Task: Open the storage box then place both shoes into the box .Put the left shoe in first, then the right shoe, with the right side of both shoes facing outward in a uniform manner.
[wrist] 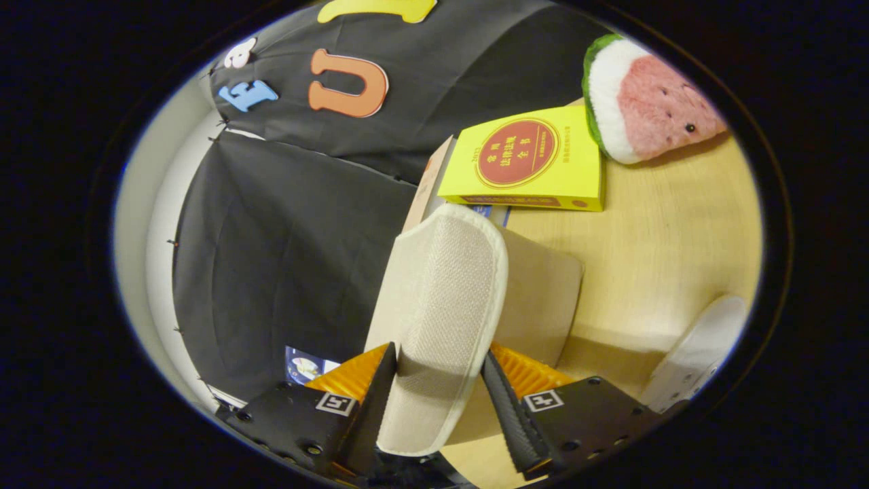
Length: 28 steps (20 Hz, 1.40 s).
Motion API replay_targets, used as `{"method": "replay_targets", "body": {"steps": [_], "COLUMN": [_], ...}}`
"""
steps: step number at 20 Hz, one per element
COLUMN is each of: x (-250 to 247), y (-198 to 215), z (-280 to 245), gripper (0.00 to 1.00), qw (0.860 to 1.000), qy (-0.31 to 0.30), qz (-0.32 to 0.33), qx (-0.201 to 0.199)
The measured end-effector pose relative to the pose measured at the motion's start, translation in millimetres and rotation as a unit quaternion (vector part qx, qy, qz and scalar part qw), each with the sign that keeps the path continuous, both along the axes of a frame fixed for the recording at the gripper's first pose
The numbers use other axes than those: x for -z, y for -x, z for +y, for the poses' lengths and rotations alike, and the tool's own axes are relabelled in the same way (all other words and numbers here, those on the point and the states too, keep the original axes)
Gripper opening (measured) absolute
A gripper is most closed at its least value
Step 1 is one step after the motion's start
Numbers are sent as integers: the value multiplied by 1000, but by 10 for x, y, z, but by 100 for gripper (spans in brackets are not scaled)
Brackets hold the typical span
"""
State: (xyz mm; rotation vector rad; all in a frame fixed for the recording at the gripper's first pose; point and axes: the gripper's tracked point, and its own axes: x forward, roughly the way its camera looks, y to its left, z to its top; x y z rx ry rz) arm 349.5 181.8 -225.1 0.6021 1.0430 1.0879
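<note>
The gripper (434, 387) is clamped on a pale slipper (438, 305), both fingers pressing its sides, so the slipper sticks out ahead of them, lifted off the wooden table (665, 251) and tipped on its side, probably so it can be slid into the box facing the right way. Off to the right of the fingers lies a second white shoe (699, 350). Beyond the slipper sit a yellow book (526, 159) and a watermelon toy (645, 102). I can't make out the box.
</note>
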Motion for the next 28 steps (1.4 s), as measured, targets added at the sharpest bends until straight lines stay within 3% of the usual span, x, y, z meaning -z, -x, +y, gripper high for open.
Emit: {"method": "replay_targets", "body": {"steps": [8,15,16,21,28], "x": [-32,-319,-386,-753,-1573], "y": [107,95,74,237,501], "z": [-148,-314,-294,-187,223], "gripper": [57,16,4,3,3], "qw": [999,997,996,992,993], "qy": [28,52,61,100,68], "qz": [16,23,15,-23,-55], "qx": [-2,51,59,73,83]}}
